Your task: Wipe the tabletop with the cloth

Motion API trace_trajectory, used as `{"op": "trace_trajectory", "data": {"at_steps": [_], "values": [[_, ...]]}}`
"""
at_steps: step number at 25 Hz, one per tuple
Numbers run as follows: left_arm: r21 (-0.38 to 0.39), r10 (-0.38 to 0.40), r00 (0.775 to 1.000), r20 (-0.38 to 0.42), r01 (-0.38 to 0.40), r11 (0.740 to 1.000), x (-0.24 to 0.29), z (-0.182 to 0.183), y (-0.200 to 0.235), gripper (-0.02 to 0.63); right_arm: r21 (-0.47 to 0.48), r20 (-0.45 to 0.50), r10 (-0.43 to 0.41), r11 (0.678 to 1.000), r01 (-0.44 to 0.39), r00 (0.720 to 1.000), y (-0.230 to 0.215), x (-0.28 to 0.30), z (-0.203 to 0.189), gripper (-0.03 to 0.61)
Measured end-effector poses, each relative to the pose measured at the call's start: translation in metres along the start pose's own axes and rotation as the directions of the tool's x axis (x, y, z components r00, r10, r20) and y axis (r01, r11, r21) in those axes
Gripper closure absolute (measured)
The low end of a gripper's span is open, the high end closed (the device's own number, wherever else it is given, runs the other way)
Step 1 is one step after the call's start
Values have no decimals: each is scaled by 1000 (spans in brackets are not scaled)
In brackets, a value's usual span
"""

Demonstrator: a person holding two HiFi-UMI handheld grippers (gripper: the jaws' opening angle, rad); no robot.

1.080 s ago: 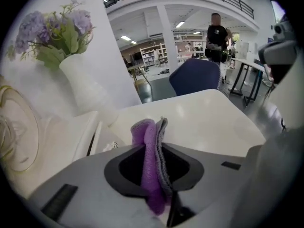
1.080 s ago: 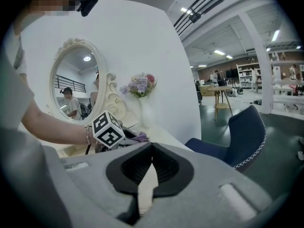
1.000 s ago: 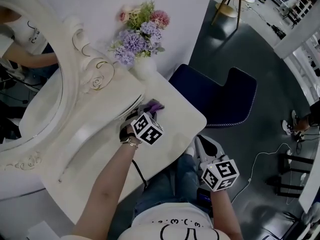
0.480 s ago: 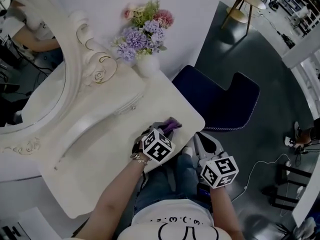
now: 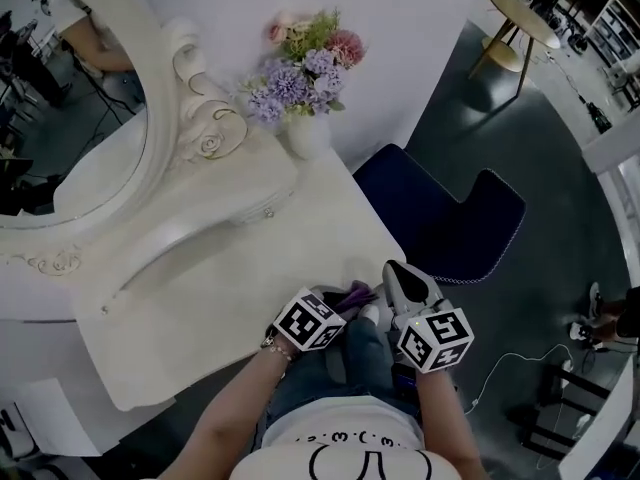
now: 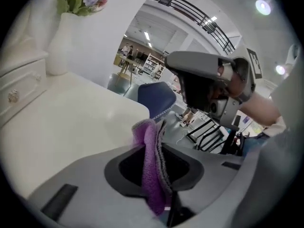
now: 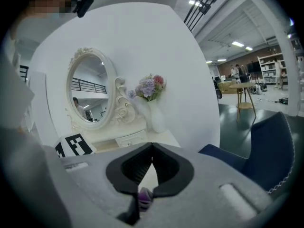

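purple cloth (image 6: 152,175) sits pinched in the left gripper (image 6: 154,133) near the tabletop (image 6: 71,118) edge. right gripper (image 7: 151,151) has jaws together, empty.

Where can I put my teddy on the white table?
The big middle of the table, between the drawers and the front edge, is bare, all the way to the left end. It is crowded by the flower vase at the back right corner, and at the front right corner, where the left gripper holds the cloth.
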State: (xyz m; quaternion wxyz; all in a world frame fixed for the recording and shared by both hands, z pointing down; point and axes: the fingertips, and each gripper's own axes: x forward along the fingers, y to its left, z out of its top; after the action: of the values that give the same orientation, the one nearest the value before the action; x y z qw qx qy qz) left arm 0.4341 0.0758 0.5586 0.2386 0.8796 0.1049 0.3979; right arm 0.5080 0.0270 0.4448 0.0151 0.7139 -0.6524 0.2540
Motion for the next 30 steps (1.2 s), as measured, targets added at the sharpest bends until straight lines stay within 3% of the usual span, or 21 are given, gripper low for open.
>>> {"op": "trace_trajectory", "data": {"at_steps": [2,4,6,8,10,12,15,17,21,25,27,30], "values": [[-42,-88,996,-19,87,995,4,-3,-13,532,-6,-3,33,999,-33,999,-1,5,4,580],[-109,-116,993,10,116,987,4,3,-14,531,-17,-4,67,998,-67,998,-3,9,8,580],[-196,-41,992,119,64,979,-4,23,3,531,-25,-7,97,995,-97,995,-7,13,13,580],[-317,120,961,250,-36,948,-21,48,35,531,-32,-11,121,992,-121,993,-15,16,19,580],[-423,313,892,325,-159,892,-44,68,72,531,-40,-15,148,988,-148,989,-22,19,26,580],[-501,482,811,332,-281,819,-65,79,104,531,-52,-21,180,982,-180,984,-29,23,34,580],[-601,648,703,295,-391,697,-89,86,135,531,-72,-34,224,971,-226,974,-37,28,42,580],[-655,717,646,261,-427,624,-100,84,147,531,-81,-45,248,965,-251,968,-42,30,45,580],[-700,799,582,152,-507,503,-107,59,151,531,-79,-63,278,956,-283,958,-53,31,45,580],[-742,856,516,1,-574,347,-107,8,141,531,-70,-84,302,949,-308,950,-59,35,42,580],[-761,872,489,-7,-568,313,-103,-8,129,531,-66,-90,317,944,-323,944,-59,36,40,580],[-784,883,470,27,-538,310,-89,-14,108,531,-62,-99,327,941,-334,940,-60,36,36,580]]}}
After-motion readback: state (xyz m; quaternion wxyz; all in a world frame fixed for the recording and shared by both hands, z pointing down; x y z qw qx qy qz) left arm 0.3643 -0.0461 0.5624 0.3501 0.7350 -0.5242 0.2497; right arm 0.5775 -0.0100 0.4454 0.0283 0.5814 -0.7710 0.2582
